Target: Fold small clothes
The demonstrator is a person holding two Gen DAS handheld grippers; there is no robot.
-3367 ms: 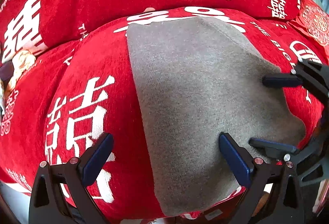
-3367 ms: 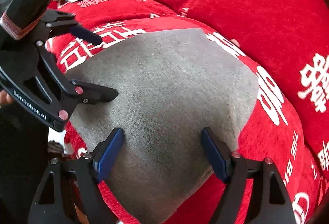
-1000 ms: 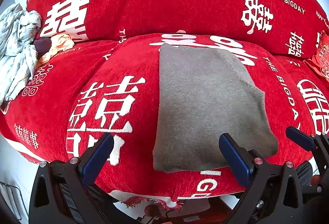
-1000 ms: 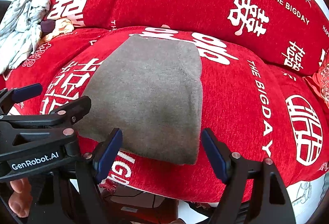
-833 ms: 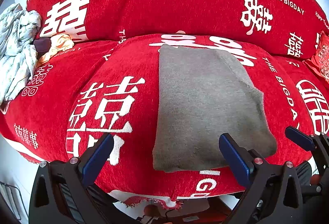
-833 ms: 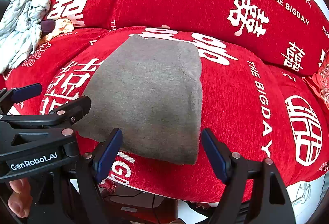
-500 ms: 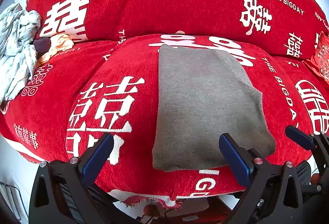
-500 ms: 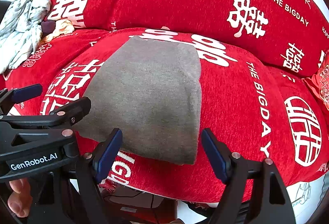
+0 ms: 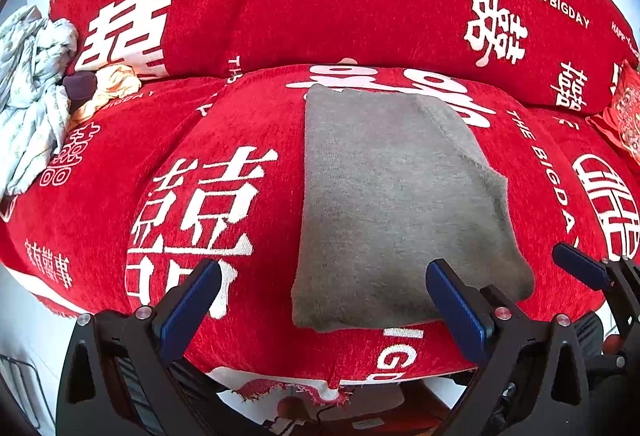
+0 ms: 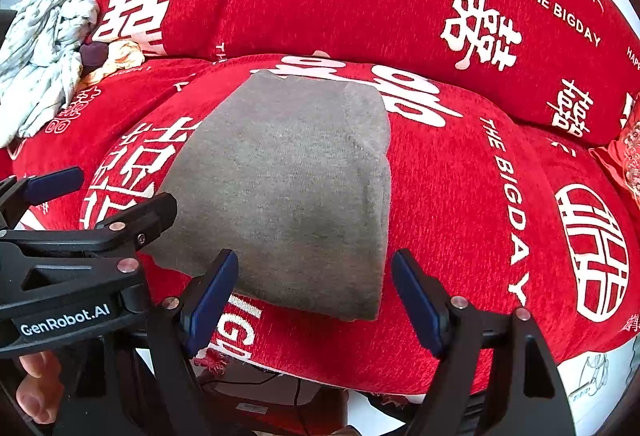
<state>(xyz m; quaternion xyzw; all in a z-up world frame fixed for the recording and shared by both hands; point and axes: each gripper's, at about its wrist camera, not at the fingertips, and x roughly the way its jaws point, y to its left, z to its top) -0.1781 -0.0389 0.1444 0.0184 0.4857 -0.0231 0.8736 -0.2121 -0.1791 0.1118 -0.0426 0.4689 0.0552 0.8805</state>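
The folded grey garment (image 9: pixel 396 203) lies flat on the red sofa cover (image 9: pixel 224 123), just ahead of the left gripper (image 9: pixel 320 300) and right gripper (image 10: pixel 312 292). Both stand wide apart, empty and clear of the cloth. Its underlayers are hidden.

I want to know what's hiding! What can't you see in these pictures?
- Inside the folded grey cloth: both views show only its top layer, so what garment it is can't be told.
- Clothes pile: cut off by the left edge in both views; pieces can't be counted.
- Red cushion: mostly cut off by the right edge.
- Under the sofa front: hidden by the claws' black frames.
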